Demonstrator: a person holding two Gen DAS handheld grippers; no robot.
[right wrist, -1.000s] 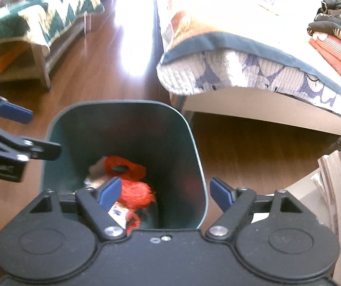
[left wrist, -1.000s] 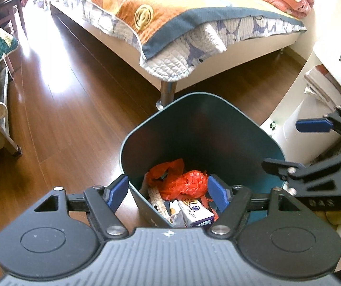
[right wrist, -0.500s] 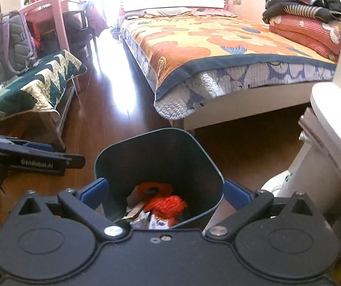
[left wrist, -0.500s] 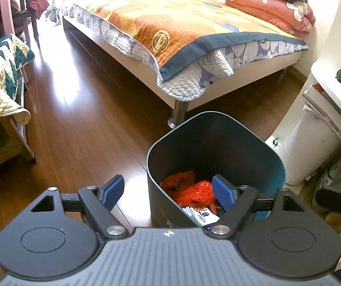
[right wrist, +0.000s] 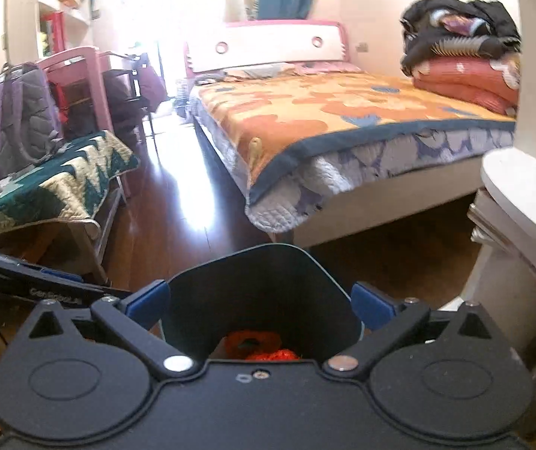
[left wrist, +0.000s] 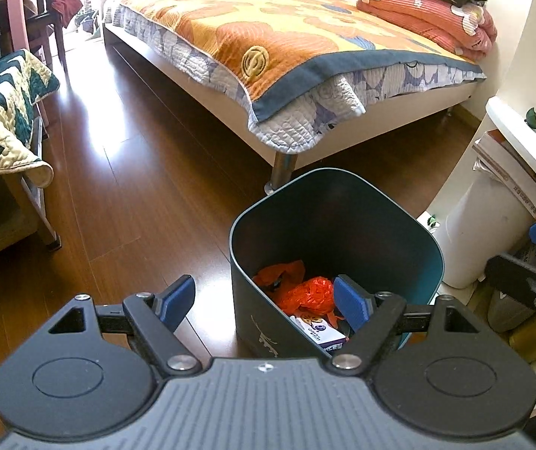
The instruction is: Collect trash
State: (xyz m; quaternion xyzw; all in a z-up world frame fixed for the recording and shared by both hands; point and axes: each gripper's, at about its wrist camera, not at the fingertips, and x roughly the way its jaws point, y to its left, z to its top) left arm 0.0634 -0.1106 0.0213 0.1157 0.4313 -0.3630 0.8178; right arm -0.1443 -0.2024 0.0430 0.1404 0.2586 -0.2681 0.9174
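The left wrist view looks down into the dark teal plastic trash bin (left wrist: 337, 232), where crumpled orange-red plastic bags (left wrist: 298, 288) lie over a small white and purple carton (left wrist: 318, 332). The right wrist view sits lower and shows only the bin's far inner wall (right wrist: 260, 292) and a sliver of the orange-red bags (right wrist: 256, 343); the carton is hidden there.

The left tongs (left wrist: 264, 298) stand wide apart and hold nothing, one blue pad outside the bin's left wall and the other above its contents. The right tongs (right wrist: 258, 302) are likewise spread and hold nothing, with the bin between and just beyond the two pads.

There is one bin, one carton, and two pads on each tongs; the number of bags cannot be told.

The bin stands on a glossy brown wooden floor (left wrist: 125, 187). Ahead of the tongs is a bed with an orange floral quilt (left wrist: 298, 45); to their left a wooden bench draped with a green and cream zigzag blanket (left wrist: 1, 112); to their right a white cabinet (left wrist: 523, 135).
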